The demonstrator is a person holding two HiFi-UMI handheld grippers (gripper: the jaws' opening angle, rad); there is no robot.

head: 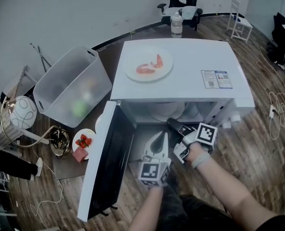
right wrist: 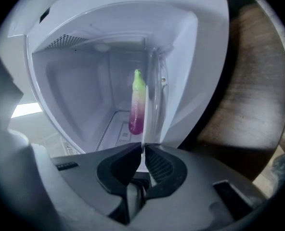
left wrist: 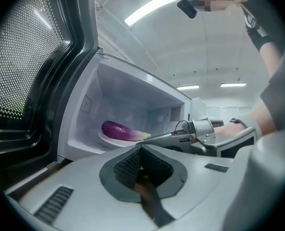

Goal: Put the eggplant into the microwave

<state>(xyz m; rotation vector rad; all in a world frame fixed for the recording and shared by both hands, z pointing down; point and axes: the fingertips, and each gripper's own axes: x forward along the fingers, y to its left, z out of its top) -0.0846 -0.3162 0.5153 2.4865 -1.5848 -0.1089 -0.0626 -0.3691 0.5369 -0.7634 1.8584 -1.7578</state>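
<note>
Wooden floor (head: 258, 143) carries the microwave (head: 181, 71); a clear bin (head: 72, 85) stands beside it.

Clear bin (head: 70, 88), strawberries (head: 84, 141) (on saucer (head: 91, 132)), bottle (head: 176, 23)

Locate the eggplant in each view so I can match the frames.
Head view: not made out; the microwave top covers most of the cavity.
Left gripper view: eggplant left of centre, lying on the white plate inside the microwave.
Right gripper view: centre, picture rolled so it looks upright, green end up, against the white plate seen edge-on.
Shared landmark: the white plate, also in head view.
</note>
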